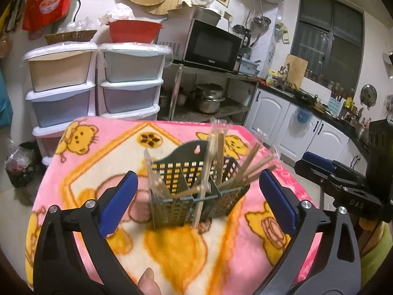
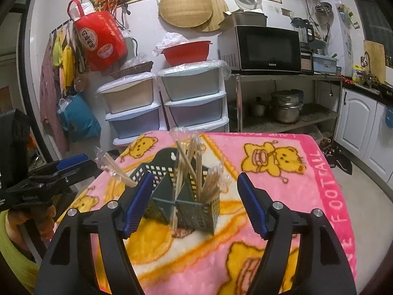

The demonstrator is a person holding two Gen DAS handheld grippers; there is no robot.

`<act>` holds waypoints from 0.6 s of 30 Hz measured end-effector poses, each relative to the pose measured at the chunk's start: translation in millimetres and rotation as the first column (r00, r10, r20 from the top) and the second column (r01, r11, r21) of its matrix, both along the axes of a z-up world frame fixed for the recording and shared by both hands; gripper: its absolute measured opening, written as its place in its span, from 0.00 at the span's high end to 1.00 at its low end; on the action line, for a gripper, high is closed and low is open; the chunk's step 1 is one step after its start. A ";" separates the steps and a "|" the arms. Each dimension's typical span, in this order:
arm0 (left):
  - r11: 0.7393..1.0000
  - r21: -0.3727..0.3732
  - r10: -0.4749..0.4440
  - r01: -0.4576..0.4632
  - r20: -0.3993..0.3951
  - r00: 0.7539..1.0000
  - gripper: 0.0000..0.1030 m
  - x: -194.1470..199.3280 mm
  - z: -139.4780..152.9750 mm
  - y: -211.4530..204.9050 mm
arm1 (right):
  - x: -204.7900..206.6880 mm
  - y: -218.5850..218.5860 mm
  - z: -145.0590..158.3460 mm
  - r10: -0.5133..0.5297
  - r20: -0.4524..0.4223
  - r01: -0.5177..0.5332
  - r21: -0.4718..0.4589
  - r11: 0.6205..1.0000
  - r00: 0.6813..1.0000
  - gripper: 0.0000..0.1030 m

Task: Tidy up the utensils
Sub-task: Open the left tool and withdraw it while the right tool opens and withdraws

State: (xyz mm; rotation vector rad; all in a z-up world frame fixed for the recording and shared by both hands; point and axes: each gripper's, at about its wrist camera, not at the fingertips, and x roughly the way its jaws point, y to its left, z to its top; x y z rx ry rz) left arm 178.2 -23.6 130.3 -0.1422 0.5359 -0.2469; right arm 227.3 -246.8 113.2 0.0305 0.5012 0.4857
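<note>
Nearest the lens, your fingertip [image 1: 147, 281] showed at six o'clock between the black arms of your left hand-held gripper [image 1: 196, 191], whose blue pads [image 1: 119, 205] stood spread wide with nothing held between them. Just beyond, at twelve o'clock from that gap, the dark green perforated plastic utensil caddy [image 1: 196, 189] stood upright on the pink blanket printed with yellow bears [image 1: 98, 152] that covered the counter. The caddy was split into compartments by solid dividers. Wooden chopsticks in clear plastic sleeves [image 1: 213, 152] stood in it, some nearly upright in the middle, others fanning out toward two o'clock over the right rim. One loose wooden chopstick [image 1: 200, 206] leaned against the caddy's front face, its lower end on the blanket.

Your right hand-held gripper [image 2: 194, 199] was likewise wide open and empty, its blue pads [image 2: 253, 206] flanking the same caddy [image 2: 186, 196] without touching it, as far as the view showed. Seen from the left wrist camera, that gripper [image 1: 316, 162] hung at three o'clock, off the counter's edge.

Behind the counter, at eleven o'clock, stood stacked pastel plastic drawer units [image 1: 95, 86] with a red plastic basin [image 1: 135, 32] on top; at one o'clock a black-fronted microwave oven [image 1: 208, 46] sat on a metal shelf rack [image 1: 211, 91].
</note>
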 end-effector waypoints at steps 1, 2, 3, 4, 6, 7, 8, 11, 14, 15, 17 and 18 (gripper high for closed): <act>1.000 0.000 -0.002 0.002 -0.004 1.000 0.11 -1.6 -1.6 -1.0 | -2.4 -0.1 -2.0 0.002 -0.002 -0.002 0.000 1.000 1.000 0.29; 1.000 -0.001 -0.003 0.003 -0.008 1.000 0.11 -3.4 -3.8 -1.6 | -5.2 0.0 -4.3 0.005 -0.005 -0.005 -0.001 1.000 1.000 0.28; 1.000 -0.002 -0.004 0.004 -0.010 1.000 0.10 -4.5 -5.3 -2.1 | -7.3 0.7 -6.1 0.008 -0.008 -0.008 -0.004 1.000 1.000 0.28; 1.000 -0.005 -0.007 0.007 -0.016 1.000 0.10 -6.4 -8.2 -2.6 | -9.2 1.3 -7.4 0.011 -0.009 -0.011 -0.006 1.000 1.000 0.27; 1.000 -0.009 -0.012 0.012 -0.020 1.000 0.10 -9.8 -13.3 -3.0 | -14.0 1.6 -10.7 0.011 -0.009 -0.011 -0.007 1.000 1.000 0.25; 1.000 -0.009 -0.013 0.013 -0.021 1.000 0.10 -10.8 -15.2 -3.2 | -15.4 1.5 -12.5 0.012 -0.011 -0.012 -0.007 1.000 1.000 0.23; 1.000 -0.007 -0.013 0.012 -0.025 1.000 0.10 -12.1 -18.1 -3.5 | -17.4 1.7 -15.0 0.014 -0.015 -0.014 -0.008 1.000 1.000 0.23; 1.000 -0.005 -0.016 0.016 -0.038 0.999 0.10 -15.0 -25.6 -4.5 | -22.3 3.9 -21.5 0.016 -0.020 -0.016 -0.024 1.000 1.000 0.23; 1.000 -0.004 -0.012 0.012 -0.047 0.999 0.10 -18.5 -32.7 -5.0 | -27.0 4.5 -31.3 0.012 -0.031 -0.013 -0.036 0.999 0.999 0.22; 1.000 -0.005 -0.010 0.010 -0.052 0.999 0.10 -19.6 -35.9 -5.0 | -27.9 4.2 -33.5 0.011 -0.034 -0.012 -0.035 0.999 0.999 0.21; 1.000 -0.004 -0.005 0.005 -0.055 0.998 0.10 -21.5 -39.7 -5.7 | -29.9 3.9 -39.9 0.009 -0.044 -0.010 -0.032 0.999 0.999 0.21; 1.000 -0.005 -0.005 0.005 -0.057 0.998 0.10 -22.7 -42.2 -5.9 | -30.2 3.3 -41.8 0.007 -0.047 -0.009 -0.033 0.999 0.999 0.21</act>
